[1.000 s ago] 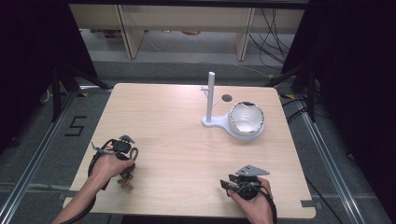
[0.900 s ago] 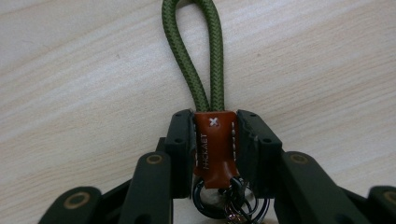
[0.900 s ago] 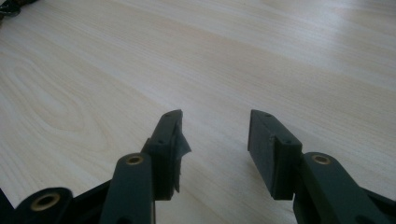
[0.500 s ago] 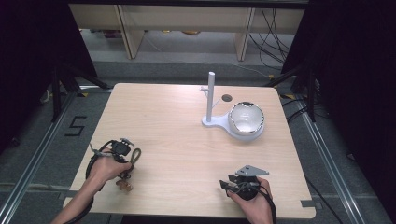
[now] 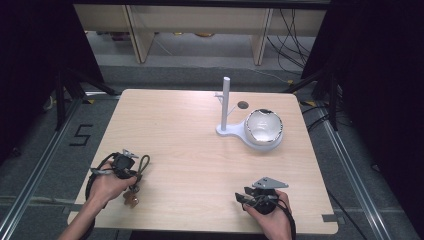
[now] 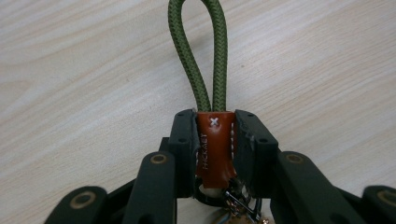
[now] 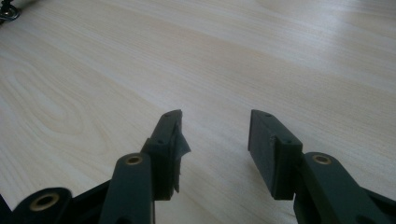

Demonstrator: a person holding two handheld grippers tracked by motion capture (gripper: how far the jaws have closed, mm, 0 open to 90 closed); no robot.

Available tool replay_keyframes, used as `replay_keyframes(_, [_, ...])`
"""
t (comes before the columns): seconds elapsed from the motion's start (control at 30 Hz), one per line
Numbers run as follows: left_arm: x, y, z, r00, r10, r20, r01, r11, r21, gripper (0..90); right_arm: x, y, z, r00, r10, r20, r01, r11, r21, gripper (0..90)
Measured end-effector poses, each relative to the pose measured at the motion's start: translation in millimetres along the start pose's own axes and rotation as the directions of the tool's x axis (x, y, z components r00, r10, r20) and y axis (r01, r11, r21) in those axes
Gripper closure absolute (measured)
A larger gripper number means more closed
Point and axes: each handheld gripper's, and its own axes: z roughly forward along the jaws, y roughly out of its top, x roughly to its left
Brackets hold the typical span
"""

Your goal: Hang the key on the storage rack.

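A keychain with a looped green cord (image 6: 198, 56) and a brown leather tab (image 6: 214, 149) sits in my left gripper (image 6: 215, 126), whose jaws are shut on the tab from both sides. A metal ring and keys (image 6: 236, 203) hang behind the tab. In the high view the left gripper (image 5: 131, 165) is at the table's front left, the cord loop (image 5: 145, 163) pokes out to its right, and the keys (image 5: 131, 199) lie on the wood below the hand. My right gripper (image 7: 215, 133) stands open over bare wood, at the front right (image 5: 241, 196).
A white stand with an upright post (image 5: 226, 107) and a white bowl (image 5: 263, 127) on its base sit at the back right of the wooden table (image 5: 190, 150). A small round hole (image 5: 243, 105) lies behind them. Dark floor and rails surround the table.
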Motion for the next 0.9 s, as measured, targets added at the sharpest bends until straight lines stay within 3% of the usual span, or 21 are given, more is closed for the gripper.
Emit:
replay_keyframes(0.03, [0.0,-1.4,-1.3,1.0,0.001,0.001,-0.001,1.0,-0.009,69.1,0.0,0.0,0.0,1.0,0.0,0.0,0.0,1.0,0.0,55.5])
replay_keyframes(0.07, [-0.9,-4.1,-0.4,1.0,-0.008,-0.002,0.008,0.9987,-0.051,69.1,0.0,0.0,-0.1,1.0,0.0,0.001,0.0,1.0,-0.001,55.5])
replay_keyframes(0.23, [-0.7,-12.7,-4.1,0.9999,-0.01,0.005,0.01,0.9948,-0.102,69.0,0.0,0.0,0.3,1.0,-0.001,-0.005,0.0,1.0,-0.012,55.5])
replay_keyframes(0.3, [-2.2,-16.9,-3.5,0.9996,-0.026,0.012,0.027,0.9872,-0.157,69.0,0.0,-0.1,0.5,1.0,-0.004,-0.003,0.004,1.0,-0.015,55.5])
replay_keyframes(0.47, [-2.2,-26.5,-6.1,0.9999,-0.011,0.003,0.011,0.9742,-0.225,69.0,0.8,0.2,0.4,0.9999,0.005,-0.011,-0.005,1.0,-0.013,55.5])
replay_keyframes(0.6, [-1.7,-32.4,-6.5,0.9999,0.009,0.011,-0.006,0.97,-0.243,68.9,1.4,0.2,0.6,0.9999,0.008,-0.014,-0.008,1.0,-0.016,55.5])
replay_keyframes(0.63, [-3.5,-33.1,-4.3,0.9997,-0.016,0.021,0.021,0.9605,-0.277,68.9,1.5,0.2,0.7,0.9999,0.004,-0.011,-0.004,1.0,-0.021,55.3])
replay_keyframes(0.67, [-3.5,-33.1,-4.3,0.9997,-0.016,0.021,0.021,0.9605,-0.277,68.9,1.5,0.1,0.6,1.0,-0.001,-0.002,0.001,1.0,-0.028,55.3])
replay_keyframes(0.77, [-3.2,-36.4,-5.9,0.9997,-0.02,0.011,0.022,0.9508,-0.309,68.9,1.7,0.3,0.6,1.0,0.003,-0.008,-0.003,1.0,-0.025,55.1])
replay_keyframes(0.87, [-1.6,-38.5,-8.8,1.0,0.008,-0.003,-0.008,0.955,-0.297,68.9,1.5,0.3,0.4,1.0,-0.001,-0.004,0.001,1.0,-0.03,55.1])
replay_keyframes(0.9, [-5.4,-39.8,-7.1,0.9995,-0.032,-0.003,0.029,0.9372,-0.347,69.0,1.8,0.1,1.1,0.9999,0.002,-0.012,-0.003,1.0,-0.026,55.1])
